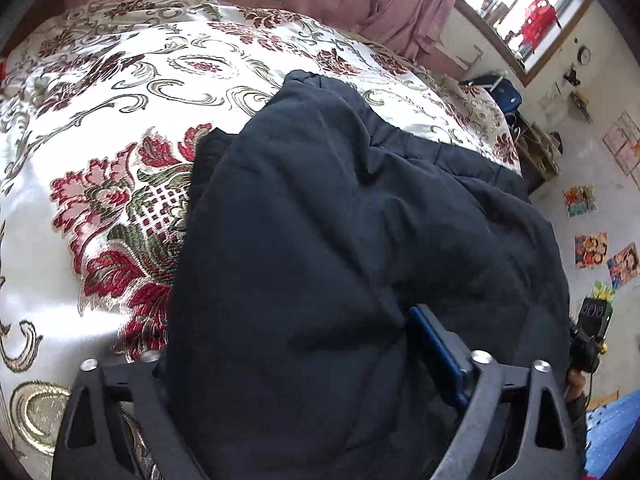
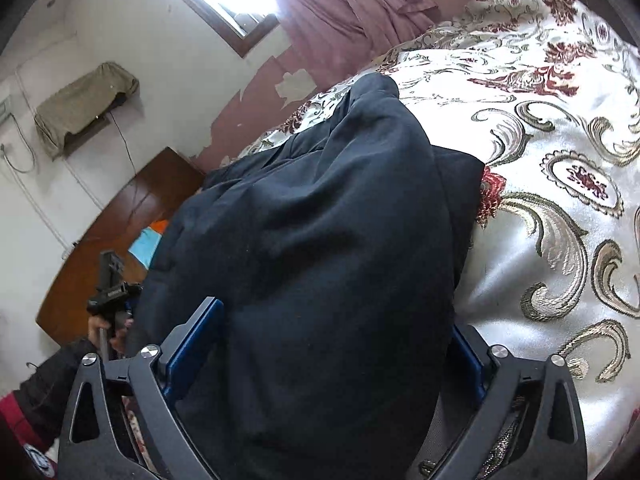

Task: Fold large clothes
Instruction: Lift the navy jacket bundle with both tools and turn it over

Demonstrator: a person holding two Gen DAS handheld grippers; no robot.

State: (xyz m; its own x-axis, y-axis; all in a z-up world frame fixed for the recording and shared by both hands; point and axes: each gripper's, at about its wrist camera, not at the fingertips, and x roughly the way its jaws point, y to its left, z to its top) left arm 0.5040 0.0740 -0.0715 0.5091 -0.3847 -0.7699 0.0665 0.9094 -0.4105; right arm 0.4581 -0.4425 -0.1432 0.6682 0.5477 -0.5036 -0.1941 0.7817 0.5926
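A large dark navy garment (image 1: 340,220) lies on the floral bedspread (image 1: 100,120) and runs up into both grippers. In the left wrist view it drapes over my left gripper (image 1: 304,356); only the right blue finger pad (image 1: 436,352) shows, and the fabric hides the left one. In the right wrist view the same garment (image 2: 320,240) is bunched between the blue pads (image 2: 196,344) of my right gripper (image 2: 336,344). The jaws stand wide with thick cloth filling the gap. The left gripper also shows in the right wrist view (image 2: 112,300), at the garment's left edge.
The bed's cream and red spread (image 2: 540,200) stretches to the right. A pink curtain (image 1: 380,0) and a window (image 1: 528,16) are at the back. A brown headboard (image 2: 120,220) is at the left. Pictures lie on the floor (image 1: 588,240) beyond the bed's edge.
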